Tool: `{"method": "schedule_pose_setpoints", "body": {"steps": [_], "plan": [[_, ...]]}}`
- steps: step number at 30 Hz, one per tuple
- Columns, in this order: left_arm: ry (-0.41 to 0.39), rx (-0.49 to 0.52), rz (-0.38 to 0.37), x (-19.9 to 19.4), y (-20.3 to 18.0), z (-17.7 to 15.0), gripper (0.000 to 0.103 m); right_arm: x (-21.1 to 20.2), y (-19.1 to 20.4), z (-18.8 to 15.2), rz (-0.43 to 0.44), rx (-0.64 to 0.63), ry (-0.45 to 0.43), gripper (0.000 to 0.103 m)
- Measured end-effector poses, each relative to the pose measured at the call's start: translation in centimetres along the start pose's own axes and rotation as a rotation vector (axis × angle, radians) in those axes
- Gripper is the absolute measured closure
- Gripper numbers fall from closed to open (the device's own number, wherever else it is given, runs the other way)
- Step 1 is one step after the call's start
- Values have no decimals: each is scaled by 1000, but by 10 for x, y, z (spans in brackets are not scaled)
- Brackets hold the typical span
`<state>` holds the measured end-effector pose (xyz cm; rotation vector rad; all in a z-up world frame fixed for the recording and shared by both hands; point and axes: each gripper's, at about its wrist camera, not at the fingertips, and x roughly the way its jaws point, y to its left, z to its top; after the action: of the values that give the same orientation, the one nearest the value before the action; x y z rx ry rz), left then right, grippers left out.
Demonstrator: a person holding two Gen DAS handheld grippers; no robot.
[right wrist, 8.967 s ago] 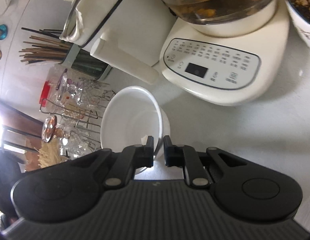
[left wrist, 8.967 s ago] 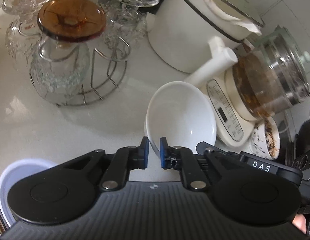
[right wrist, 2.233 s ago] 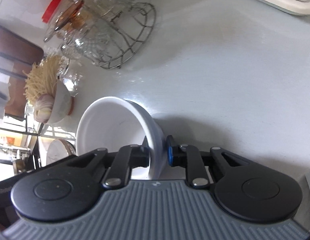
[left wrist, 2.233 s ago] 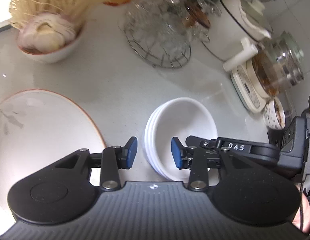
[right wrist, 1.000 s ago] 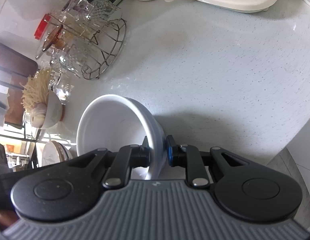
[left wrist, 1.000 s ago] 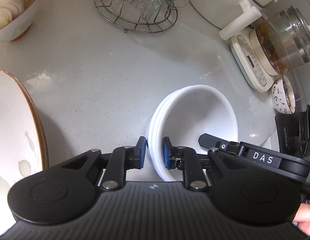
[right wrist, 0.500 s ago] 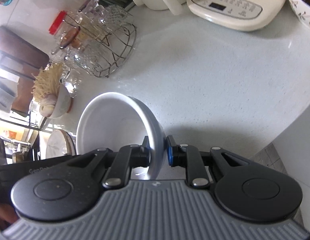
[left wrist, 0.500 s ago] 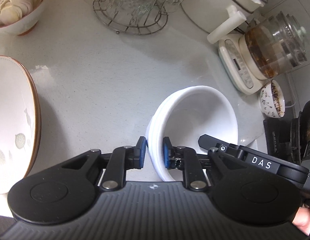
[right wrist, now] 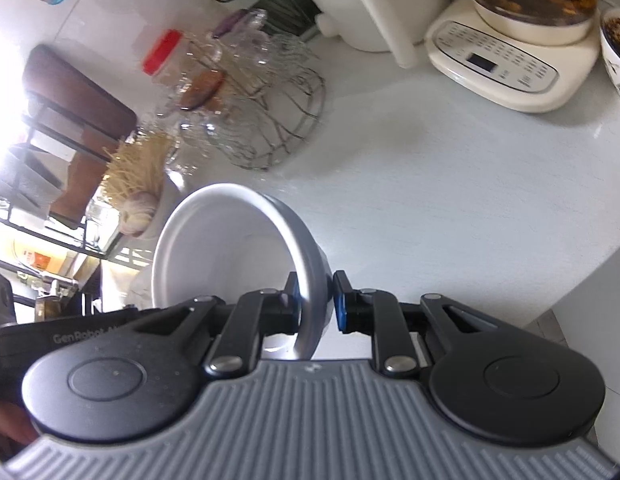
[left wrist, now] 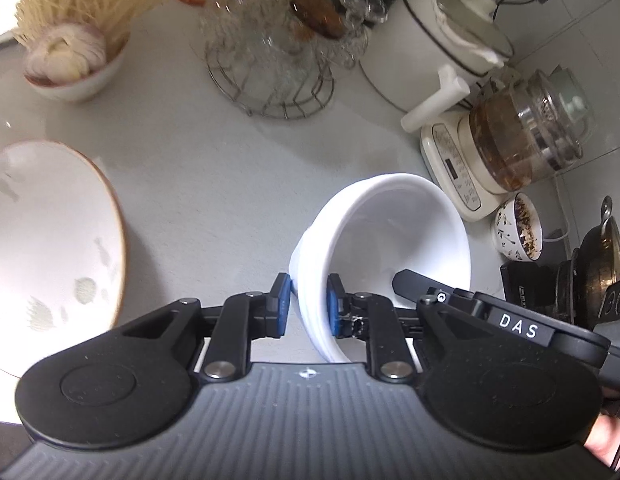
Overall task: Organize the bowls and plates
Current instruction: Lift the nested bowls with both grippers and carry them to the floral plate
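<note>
A stack of white bowls (left wrist: 390,232) hangs tilted above the pale counter (left wrist: 213,184), held from two sides. My left gripper (left wrist: 308,308) is shut on the near rim of the stack, one blue pad outside and one inside. My right gripper (right wrist: 316,302) is shut on the opposite rim of the white bowls (right wrist: 221,248). In the left wrist view its black body (left wrist: 510,324) reaches in from the right. A large white plate with a brown rim (left wrist: 49,240) lies at the left.
At the back stand a wire rack of glassware (left wrist: 269,60), a bowl of garlic and noodles (left wrist: 69,68), a white pot (left wrist: 430,40) and a glass kettle on its base (left wrist: 526,140). A small patterned bowl (left wrist: 518,232) sits right. The counter's edge (right wrist: 570,280) drops off at the right.
Both grippers have risen with the bowl stack held between them, and the counter and its objects look farther away. The stack tilts a little more.
</note>
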<state>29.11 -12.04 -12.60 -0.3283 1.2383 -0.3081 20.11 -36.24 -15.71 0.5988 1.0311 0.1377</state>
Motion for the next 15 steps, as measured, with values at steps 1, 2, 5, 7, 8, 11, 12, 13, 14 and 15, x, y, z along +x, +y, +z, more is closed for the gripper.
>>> {"method": "schedule_pose_setpoints", "body": {"steps": [1,2,5,7,8,11,12,13,14,15], "plan": [[-5,1,0,-6,4,1,81,0,6,0,3,1,-3,84],[-13,0,-3,-12,8,2,81,-1,13,0,6,-2,-9,84],[-39,-10,-15,-27,23,6,81,1,32,0,15,-16,-19,83],[-59,-21,-21,-36,35,9,81,5,47,1,19,-42,-24,83],[-72,-29,-22,-42,41,10,81,7,55,1,21,-53,-23,83],[-110,-55,-21,-58,62,14,81,17,78,0,33,-91,-18,84],[-122,-67,-22,-62,70,14,81,21,85,-1,38,-103,-13,84],[-131,-85,-21,-67,78,15,81,25,93,-2,43,-116,-7,84],[-137,-103,-24,-71,87,15,81,30,100,-3,45,-129,-3,84],[-143,-119,-25,-73,95,17,81,35,107,-4,45,-141,3,84]]}}
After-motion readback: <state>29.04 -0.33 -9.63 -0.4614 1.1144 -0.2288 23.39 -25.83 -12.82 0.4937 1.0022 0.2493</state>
